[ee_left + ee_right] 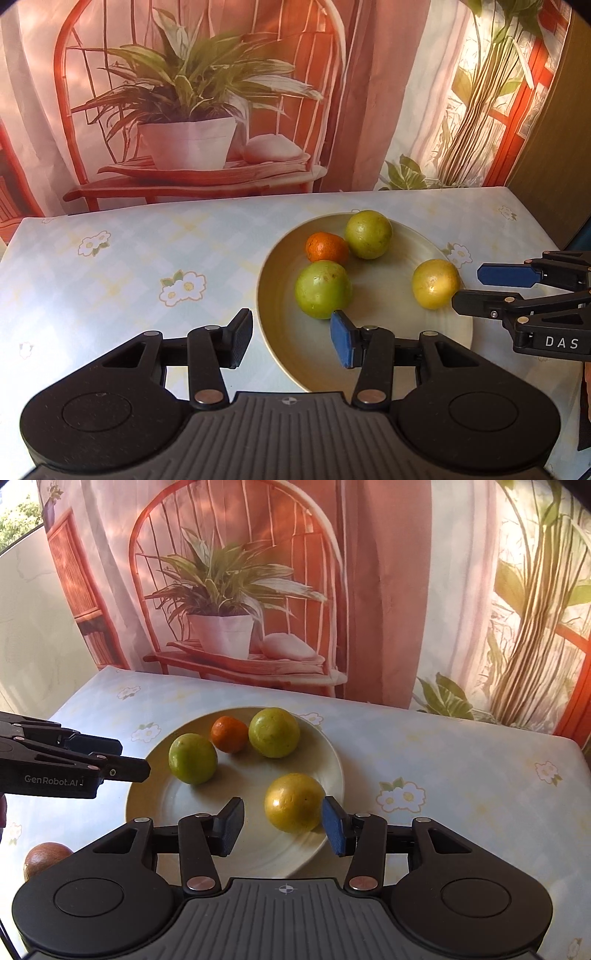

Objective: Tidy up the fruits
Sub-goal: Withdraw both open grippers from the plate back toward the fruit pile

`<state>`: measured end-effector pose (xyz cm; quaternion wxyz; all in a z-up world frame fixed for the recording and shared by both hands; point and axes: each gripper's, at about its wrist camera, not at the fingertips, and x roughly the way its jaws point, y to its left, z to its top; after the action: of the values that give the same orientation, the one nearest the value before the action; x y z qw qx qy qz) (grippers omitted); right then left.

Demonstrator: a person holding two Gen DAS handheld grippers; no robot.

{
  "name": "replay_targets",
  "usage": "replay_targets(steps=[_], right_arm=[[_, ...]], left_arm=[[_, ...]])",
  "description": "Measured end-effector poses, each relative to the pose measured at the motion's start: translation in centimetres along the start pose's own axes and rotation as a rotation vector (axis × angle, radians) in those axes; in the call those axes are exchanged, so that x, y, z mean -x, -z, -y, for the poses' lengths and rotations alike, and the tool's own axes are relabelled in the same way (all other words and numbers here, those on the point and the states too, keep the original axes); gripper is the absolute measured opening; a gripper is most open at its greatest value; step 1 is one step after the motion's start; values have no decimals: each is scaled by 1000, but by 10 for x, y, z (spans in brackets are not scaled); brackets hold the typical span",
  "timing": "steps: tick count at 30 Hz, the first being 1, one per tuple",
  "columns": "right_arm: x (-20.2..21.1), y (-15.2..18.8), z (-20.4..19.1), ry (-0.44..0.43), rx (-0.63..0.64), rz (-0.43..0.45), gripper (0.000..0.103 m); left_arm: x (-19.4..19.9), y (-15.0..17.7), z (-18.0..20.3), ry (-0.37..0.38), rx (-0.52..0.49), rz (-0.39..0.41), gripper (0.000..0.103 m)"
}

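A pale plate [373, 363] on the table holds an orange fruit [327, 248], two green fruits [322, 289] [368, 234] and a yellow fruit [436, 283]. My left gripper [291, 336] stands open over the plate's near-left rim, nothing between its fingers; the nearer green fruit lies just beyond its blue pad. In the right wrist view, my right gripper [282, 827] is open around the near side of the yellow fruit [293, 801], with a clear gap at the left pad. A brown fruit [44, 853] lies off the plate [236, 849], at the lower left.
The table wears a light floral cloth [129, 277]. A printed backdrop of a chair and potted plant [192, 110] hangs right behind the table's far edge. The table's right edge [576, 749] is near. My left gripper [135, 757] reaches in from the left.
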<state>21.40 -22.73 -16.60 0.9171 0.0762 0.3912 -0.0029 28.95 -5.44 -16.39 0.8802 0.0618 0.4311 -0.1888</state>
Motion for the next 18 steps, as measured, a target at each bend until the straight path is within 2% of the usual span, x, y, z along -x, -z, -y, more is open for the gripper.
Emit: replay_targets(steps=[6, 18], right_arm=[[30, 12, -1, 0, -40, 37, 44], [67, 43, -20, 1, -77, 55, 44]], left_arm=[[28, 7, -1, -4, -10, 25, 49], [75, 35, -18, -17, 5, 33, 49]])
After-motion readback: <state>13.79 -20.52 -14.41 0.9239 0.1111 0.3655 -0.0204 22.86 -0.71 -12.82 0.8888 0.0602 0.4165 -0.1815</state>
